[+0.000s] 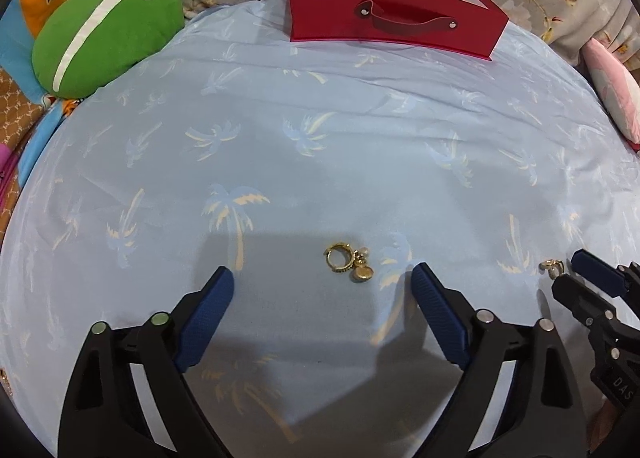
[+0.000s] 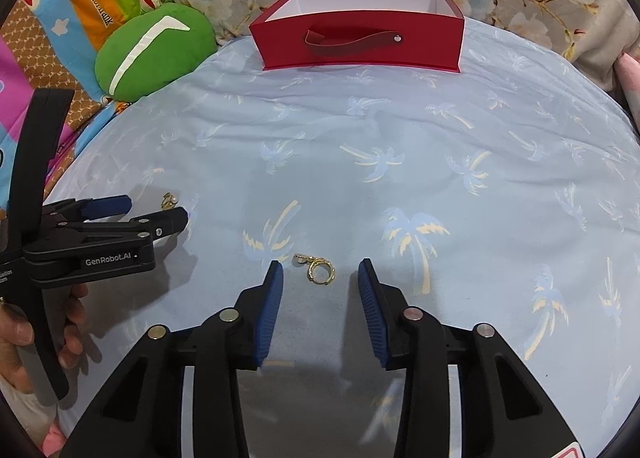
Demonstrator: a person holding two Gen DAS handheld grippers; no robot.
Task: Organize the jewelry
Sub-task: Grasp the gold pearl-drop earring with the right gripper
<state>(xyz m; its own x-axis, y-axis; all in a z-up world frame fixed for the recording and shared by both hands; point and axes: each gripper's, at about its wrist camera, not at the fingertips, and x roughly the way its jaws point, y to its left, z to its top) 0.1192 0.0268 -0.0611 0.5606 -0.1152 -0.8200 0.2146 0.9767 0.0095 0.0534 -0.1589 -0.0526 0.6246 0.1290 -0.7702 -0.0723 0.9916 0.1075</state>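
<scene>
Two gold earrings lay on the bed's pale blue palm-print sheet (image 1: 280, 98), toward its near edge, well short of the red box (image 1: 392, 24) standing open at the far edge. The left gripper (image 1: 322, 286) hung released, jaws wide, with the left earring (image 1: 350, 260) just ahead of its fingertips and untouched. The right gripper (image 2: 320, 278) also gripped nothing: its jaws stood narrower, either side of the right earring (image 2: 318, 268), with the pads clear of it.

The main risk, as I judged it, was the soft sheet. Pads closing on so small and flat a piece could pinch fabric with it, or nudge the hoop aside so it slipped out. The dangling charm on the left earring could also swing free or snag during a lift. With both grippers working close together, a collision seemed possible.

The box's floor was hidden behind its front wall, so its contents could not be told. Fine detail of the right earring was hard to make out, and the person's hand (image 2: 24, 334) was cut off at the frame's edge.
</scene>
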